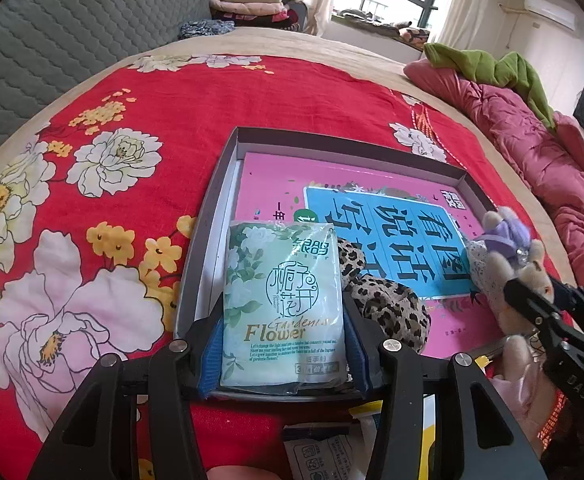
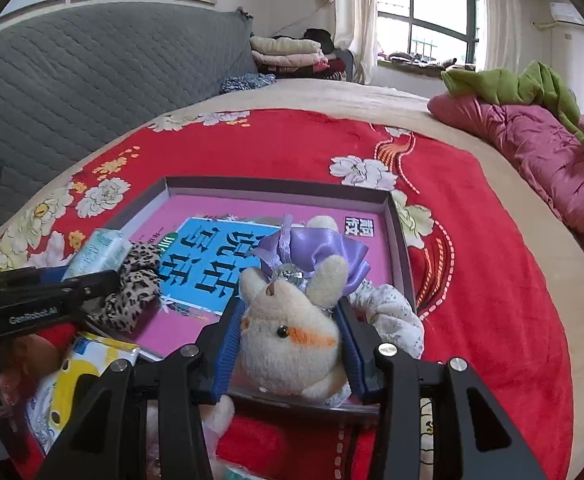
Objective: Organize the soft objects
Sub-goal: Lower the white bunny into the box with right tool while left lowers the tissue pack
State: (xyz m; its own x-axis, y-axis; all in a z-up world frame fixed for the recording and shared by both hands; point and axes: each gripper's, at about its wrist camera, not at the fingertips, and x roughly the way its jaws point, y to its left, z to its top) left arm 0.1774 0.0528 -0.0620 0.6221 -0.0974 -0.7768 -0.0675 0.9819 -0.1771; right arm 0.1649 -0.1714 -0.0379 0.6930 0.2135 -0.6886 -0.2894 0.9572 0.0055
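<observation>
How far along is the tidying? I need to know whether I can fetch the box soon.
Partly done. The leopard-print fabric piece already lies in the shallow box. In hand: the left gripper holds the tissue pack over the box's near edge, and the right gripper holds the plush toy there too. Left: releasing both, plus the yellow-and-white pack outside the box.

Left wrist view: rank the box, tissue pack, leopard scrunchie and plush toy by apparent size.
1. Box
2. Tissue pack, enlarged by nearness
3-4. Leopard scrunchie and plush toy: both partly hidden, too close to rank.
</observation>
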